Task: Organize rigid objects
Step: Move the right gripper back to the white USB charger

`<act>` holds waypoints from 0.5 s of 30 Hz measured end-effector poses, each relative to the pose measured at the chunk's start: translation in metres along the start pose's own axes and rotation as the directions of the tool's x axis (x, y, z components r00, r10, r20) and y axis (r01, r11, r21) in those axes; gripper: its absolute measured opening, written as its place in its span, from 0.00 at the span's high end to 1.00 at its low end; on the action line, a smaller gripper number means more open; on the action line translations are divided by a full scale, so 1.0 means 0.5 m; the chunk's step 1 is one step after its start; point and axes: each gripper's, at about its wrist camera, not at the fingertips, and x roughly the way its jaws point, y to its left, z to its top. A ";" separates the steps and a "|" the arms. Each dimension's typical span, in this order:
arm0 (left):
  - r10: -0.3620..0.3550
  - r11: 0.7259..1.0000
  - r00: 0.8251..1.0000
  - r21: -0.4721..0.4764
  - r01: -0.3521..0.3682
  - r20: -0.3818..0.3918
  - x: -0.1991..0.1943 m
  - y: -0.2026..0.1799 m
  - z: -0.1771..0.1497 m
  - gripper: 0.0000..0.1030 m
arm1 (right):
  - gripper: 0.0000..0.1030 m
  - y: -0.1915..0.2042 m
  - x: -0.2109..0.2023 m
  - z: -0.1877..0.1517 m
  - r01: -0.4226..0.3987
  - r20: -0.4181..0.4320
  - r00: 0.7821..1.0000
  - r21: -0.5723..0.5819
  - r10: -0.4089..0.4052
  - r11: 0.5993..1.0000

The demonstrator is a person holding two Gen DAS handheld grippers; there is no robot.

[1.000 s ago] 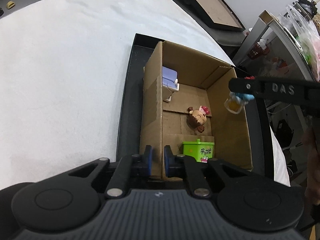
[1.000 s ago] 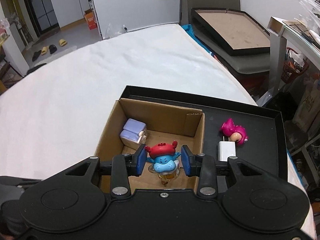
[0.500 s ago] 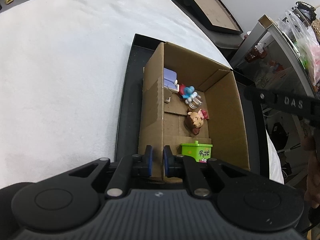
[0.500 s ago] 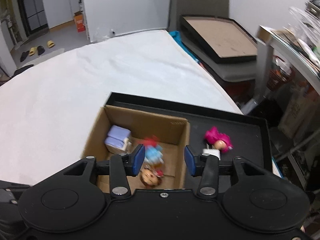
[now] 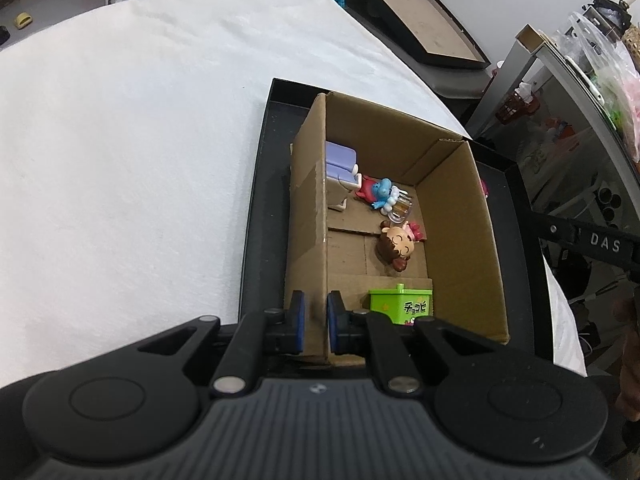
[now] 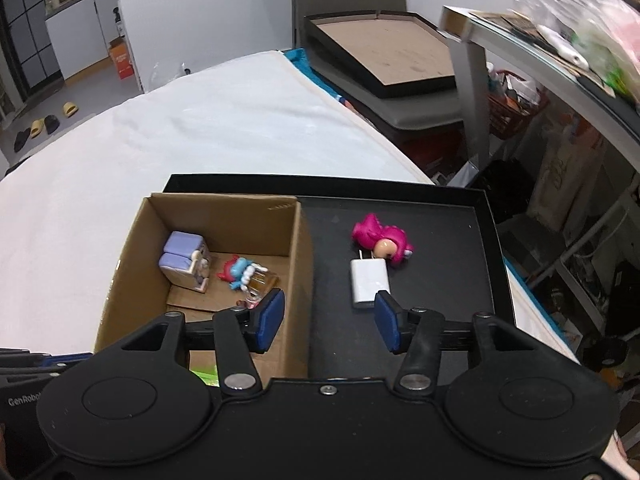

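Note:
A cardboard box (image 5: 460, 216) (image 6: 298, 248) stands on a black tray (image 6: 440, 248). Inside it lie a lilac toy (image 5: 340, 164) (image 6: 184, 258), a blue figure with a red hat (image 5: 380, 194) (image 6: 242, 272), a brown-haired doll (image 5: 398, 244) and a green block (image 5: 400, 306). My left gripper (image 5: 316, 322) is shut on the box's near left wall. My right gripper (image 6: 330, 318) hovers over the box's right wall, its jaws opening with nothing between them. On the tray beyond it lie a white charger (image 6: 369, 282) and a pink figure (image 6: 382, 240).
A white cloth (image 5: 140, 140) covers the table around the tray. A shallow framed tray (image 6: 384, 54) sits behind the table. A cluttered metal shelf (image 6: 560, 64) stands to the right, close to the tray's edge.
The blue figure left my right gripper and now lies in the box beside the lilac toy. My right gripper widened and shifted right toward the charger. The left gripper kept its hold.

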 end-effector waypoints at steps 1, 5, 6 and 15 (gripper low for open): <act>0.005 1.000 1.000 -0.001 -0.005 0.000 0.000 -0.002 0.000 0.89 | 0.51 -0.005 0.001 -0.004 -0.001 0.001 1.000 0.004 0.001 1.000; 0.037 0.999 0.999 0.014 -0.037 0.011 -0.002 -0.014 -0.002 0.89 | 0.51 -0.027 0.003 -0.016 -0.025 0.011 1.000 0.023 0.025 0.999; 0.047 0.999 0.999 0.021 -0.047 0.017 -0.003 -0.017 -0.002 0.87 | 0.51 -0.033 0.003 -0.019 -0.033 0.016 0.999 0.032 0.032 0.999; 0.122 0.990 0.991 0.062 -0.126 0.057 -0.011 -0.042 -0.007 0.86 | 0.46 -0.105 0.023 -0.054 -0.087 0.042 0.996 0.113 0.083 0.990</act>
